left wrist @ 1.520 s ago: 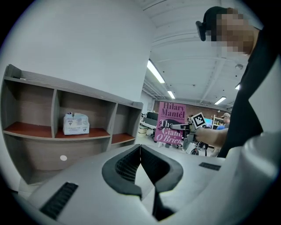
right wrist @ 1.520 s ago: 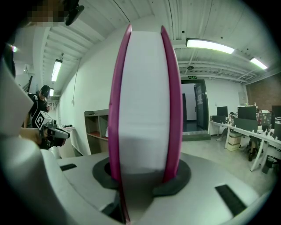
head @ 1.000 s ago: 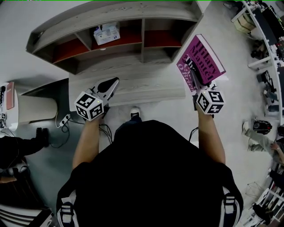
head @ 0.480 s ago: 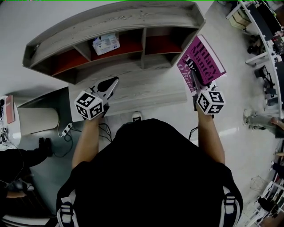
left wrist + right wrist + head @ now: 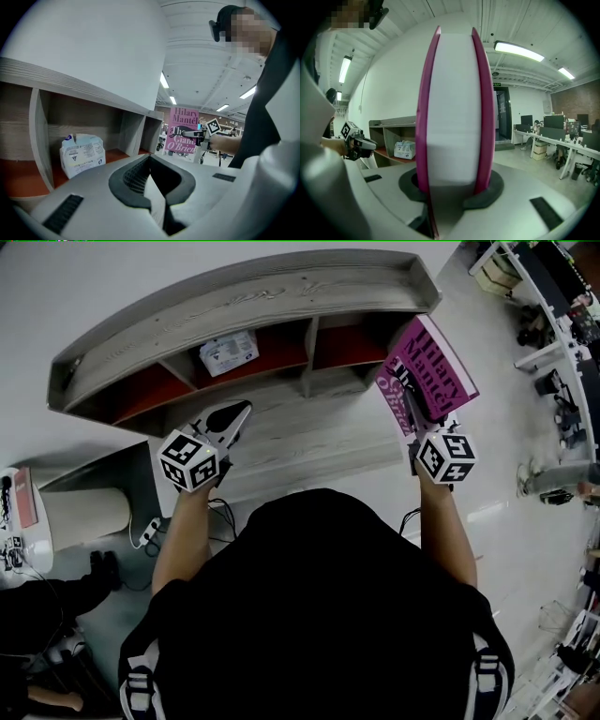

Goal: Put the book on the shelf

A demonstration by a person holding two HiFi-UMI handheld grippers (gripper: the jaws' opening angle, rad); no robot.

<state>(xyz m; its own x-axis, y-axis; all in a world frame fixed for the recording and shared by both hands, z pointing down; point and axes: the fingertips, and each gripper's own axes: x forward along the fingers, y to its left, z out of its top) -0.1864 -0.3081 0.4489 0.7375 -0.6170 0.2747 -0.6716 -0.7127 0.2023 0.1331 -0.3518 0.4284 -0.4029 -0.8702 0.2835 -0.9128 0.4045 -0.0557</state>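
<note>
A magenta book (image 5: 427, 367) stands upright in my right gripper (image 5: 412, 404), whose jaws are shut on its lower edge; its page edge (image 5: 454, 117) faces the right gripper view. The book's top overlaps the right end of the grey wooden shelf (image 5: 281, 296), which has red-floored compartments. My left gripper (image 5: 239, 413) hovers over the shelf's lower ledge (image 5: 309, 432), jaws together and nothing in them. In the left gripper view the shelf compartments (image 5: 93, 96) are close ahead and the book (image 5: 183, 136) shows beyond.
A white packet (image 5: 230, 351) lies in one middle compartment, also the packet (image 5: 82, 154) near my left gripper. Office desks (image 5: 562, 334) line the right side. Cables (image 5: 150, 531) and a pale stand (image 5: 84, 512) sit on the floor at left, beside a person's legs (image 5: 37, 606).
The shelf has slid down and nearer in the head view as both grippers moved toward it. The book's top now overlaps the shelf's right end. Neither grip changed.
</note>
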